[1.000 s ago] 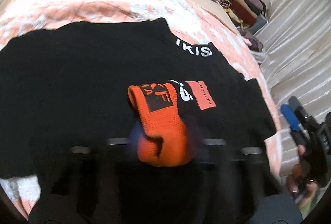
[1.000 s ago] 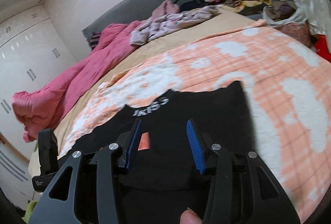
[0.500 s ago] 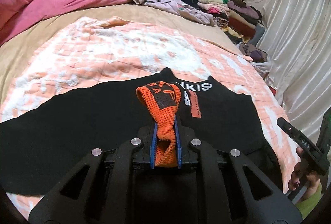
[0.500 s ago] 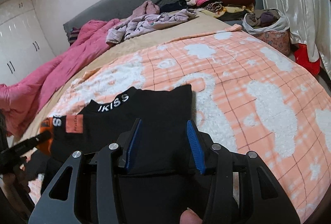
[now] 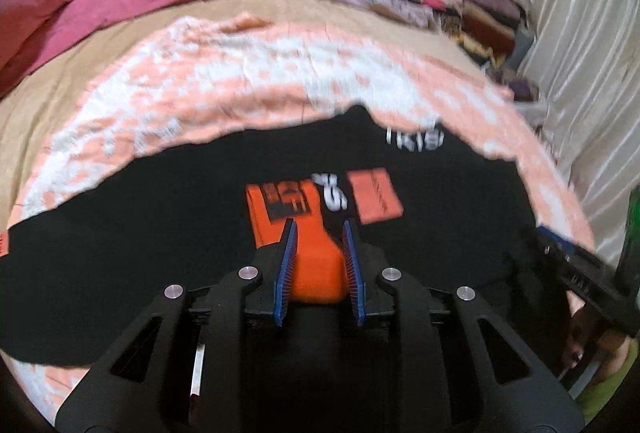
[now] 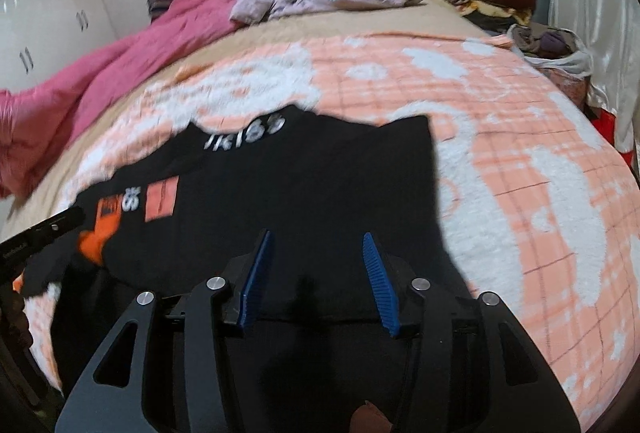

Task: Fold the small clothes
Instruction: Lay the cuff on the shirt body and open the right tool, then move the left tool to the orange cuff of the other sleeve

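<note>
The black top (image 5: pixel 168 233) lies spread flat on the bed's peach-and-white blanket (image 5: pixel 248 73), its orange cuff (image 5: pixel 316 265) folded onto the chest. The left claw (image 5: pixel 318 233) has just been opening, its 2 blue pads flanking the cuff, no longer squeezing it. The right claw (image 6: pixel 316 245) hangs spread over the top, empty (a white bag (image 6: pixel 576 59) beside the bed holds clothes).

Motion blur across left wrist view: white lettering (image 5: pixel 415 142) on black shirt (image 5: pixel 160 233) unreadable. Shirt hem cut off at 6 o'clock behind tool bodies. Orange cuff (image 5: pixel 316 265) partly hidden between blue pads (image 5: pixel 287 269). Right tool (image 5: pixel 580 273) cropped at 3 o'clock edge.
</note>
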Tool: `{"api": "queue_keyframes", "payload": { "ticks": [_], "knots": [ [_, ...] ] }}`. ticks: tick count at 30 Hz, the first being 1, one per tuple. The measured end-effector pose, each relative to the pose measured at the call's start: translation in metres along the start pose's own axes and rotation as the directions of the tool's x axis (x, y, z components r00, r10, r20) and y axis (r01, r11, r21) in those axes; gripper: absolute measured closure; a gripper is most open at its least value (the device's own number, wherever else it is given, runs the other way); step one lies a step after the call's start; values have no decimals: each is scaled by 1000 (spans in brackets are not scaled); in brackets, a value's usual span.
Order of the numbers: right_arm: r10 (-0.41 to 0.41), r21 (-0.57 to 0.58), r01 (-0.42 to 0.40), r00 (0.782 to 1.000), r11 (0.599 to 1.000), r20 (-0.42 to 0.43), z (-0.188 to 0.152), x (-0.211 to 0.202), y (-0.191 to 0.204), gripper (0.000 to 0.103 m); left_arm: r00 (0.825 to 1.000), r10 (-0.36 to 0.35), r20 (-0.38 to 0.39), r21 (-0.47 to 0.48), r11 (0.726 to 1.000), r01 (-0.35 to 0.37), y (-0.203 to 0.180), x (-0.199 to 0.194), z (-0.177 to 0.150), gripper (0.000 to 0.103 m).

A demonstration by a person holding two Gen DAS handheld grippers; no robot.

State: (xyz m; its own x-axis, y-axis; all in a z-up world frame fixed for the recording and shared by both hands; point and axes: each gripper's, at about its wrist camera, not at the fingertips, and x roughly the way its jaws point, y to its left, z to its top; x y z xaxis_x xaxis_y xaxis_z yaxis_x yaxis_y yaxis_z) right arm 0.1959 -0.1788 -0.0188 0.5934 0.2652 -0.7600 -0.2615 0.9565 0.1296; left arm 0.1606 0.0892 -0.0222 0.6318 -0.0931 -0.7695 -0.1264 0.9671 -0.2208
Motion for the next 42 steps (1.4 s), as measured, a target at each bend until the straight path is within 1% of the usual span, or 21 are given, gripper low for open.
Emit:
{"api": "queue_keyframes", "payload": {
  "ticks": [2,3,5,6,8,10,13,15,16,17,18,20,22,23,24,27,32,39,42],
  "knots": [
    [-18,-11,17,999,1000,-42,-4,10,4,57,997,15,-74,-2,1000,-15,2,17,-8,80],
    [-34,-7,34,997,999,-64,-6,15,4,57,994,30,-105,-14,999,-31,5,24,-11,80],
    [-49,15,51,992,999,-113,-11,24,-1,57,994,26,-105,-41,999,-30,13,26,-15,80],
    [-47,22,50,992,998,-120,-13,26,-3,57,995,20,-99,-51,998,-25,16,23,-15,80],
    [-46,19,48,993,999,-111,-15,23,-4,57,996,20,-92,-64,998,-26,20,17,-16,77],
    [-39,23,41,994,999,-102,-16,18,-3,54,996,17,-85,-83,996,-24,24,10,-18,76],
    [-11,20,13,997,1000,-70,-15,3,1,50,997,42,-60,-101,994,-48,32,-7,-19,69],
    [5,4,-5,999,1000,-49,-15,-7,8,44,998,47,-45,-113,992,-52,37,-15,-18,60],
    [16,-2,-16,999,1000,-41,-15,-11,11,43,997,63,-36,-114,991,-66,39,-21,-19,57],
    [29,-13,-30,999,999,-29,-14,-16,17,38,996,80,-26,-113,990,-83,42,-26,-19,48],
    [33,-20,-34,999,999,-23,-14,-20,20,30,995,97,-18,-113,989,-99,45,-31,-20,38],
    [56,-39,-56,998,998,-3,-14,-27,31,27,993,114,-3,-122,986,-114,51,-41,-22,27],
    [70,-58,-70,997,996,9,-14,-33,43,16,991,133,5,-131,983,-131,59,-50,-25,22],
    [73,-65,-71,997,995,16,-14,-35,48,11,989,146,8,-136,980,-144,63,-54,-26,17],
    [82,-75,-80,996,994,25,-14,-38,54,11,988,154,12,-142,978,-151,68,-59,-28,15],
    [108,-103,-104,994,989,36,-14,-44,71,9,985,171,21,-166,972,-165,81,-70,-33,12],
    [150,-159,-141,988,977,41,-15,-51,101,8,976,217,29,-218,954,-205,109,-89,-43,10],
    [199,-224,-188,980,956,24,-16,-49,140,8,962,273,22,-315,915,-252,158,-111,-59,10],
    [217,-251,-206,976,946,20,-16,-48,155,8,954,298,20,-356,894,-272,179,-121,-67,10]
  ]
}}
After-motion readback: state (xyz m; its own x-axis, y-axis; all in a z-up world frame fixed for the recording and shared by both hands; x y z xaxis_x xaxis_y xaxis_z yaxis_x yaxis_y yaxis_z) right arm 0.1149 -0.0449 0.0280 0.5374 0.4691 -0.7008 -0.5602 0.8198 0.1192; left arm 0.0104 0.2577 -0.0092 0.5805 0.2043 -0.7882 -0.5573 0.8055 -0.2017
